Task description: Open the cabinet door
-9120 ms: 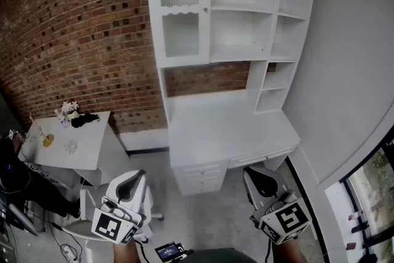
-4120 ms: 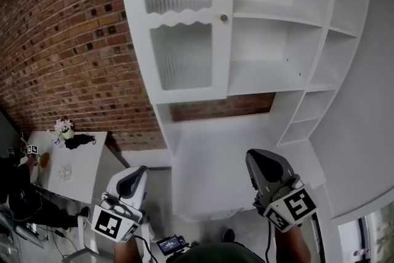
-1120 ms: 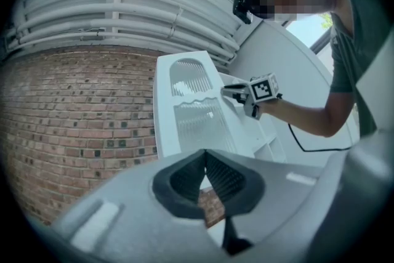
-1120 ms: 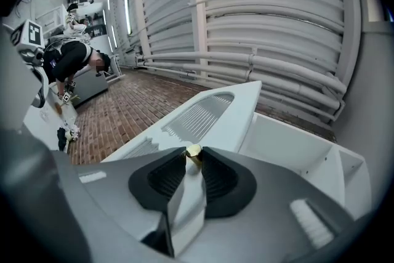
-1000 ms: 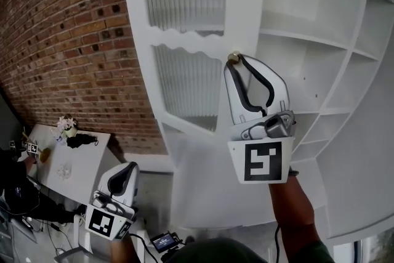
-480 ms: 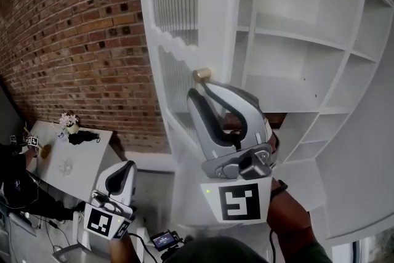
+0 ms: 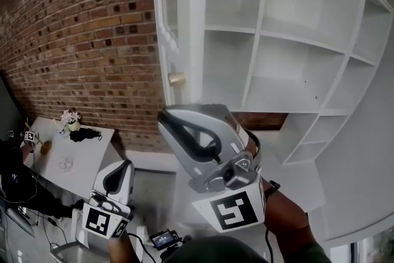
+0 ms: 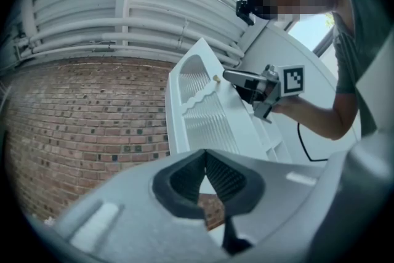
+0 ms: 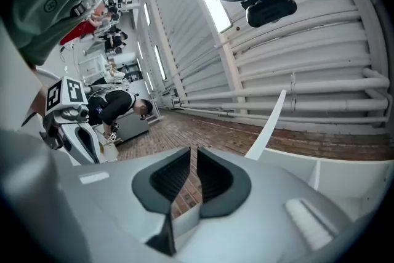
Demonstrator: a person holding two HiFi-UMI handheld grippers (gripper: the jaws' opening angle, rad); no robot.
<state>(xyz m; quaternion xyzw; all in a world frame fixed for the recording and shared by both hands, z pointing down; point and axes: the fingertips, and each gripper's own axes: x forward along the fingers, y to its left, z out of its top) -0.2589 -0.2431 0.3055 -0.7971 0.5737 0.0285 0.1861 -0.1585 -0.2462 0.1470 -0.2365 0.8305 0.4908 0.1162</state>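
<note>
White cabinet door [image 7: 183, 21] stands open, seen edge-on at upper centre, w/ its brass knob [image 7: 176, 78] facing left twd the brick wall [image 7: 92, 28]. Right gripper [image 9: 193, 154] is below the knob, not touching it; jaws closing, narrow gap, nothing btwn them. Left gripper [image 8: 205, 156] is low at left, jaw tips together, empty

You have no legible word, number or brand before you. The only printed signs are black-and-white square code patterns, one on your left white plastic cube [image 7: 101, 222] and one on your right white plastic cube [image 7: 233, 211]. Neither carries letters. The round emblem [image 9: 49, 6] on the green sleeve is too small to read.
</note>
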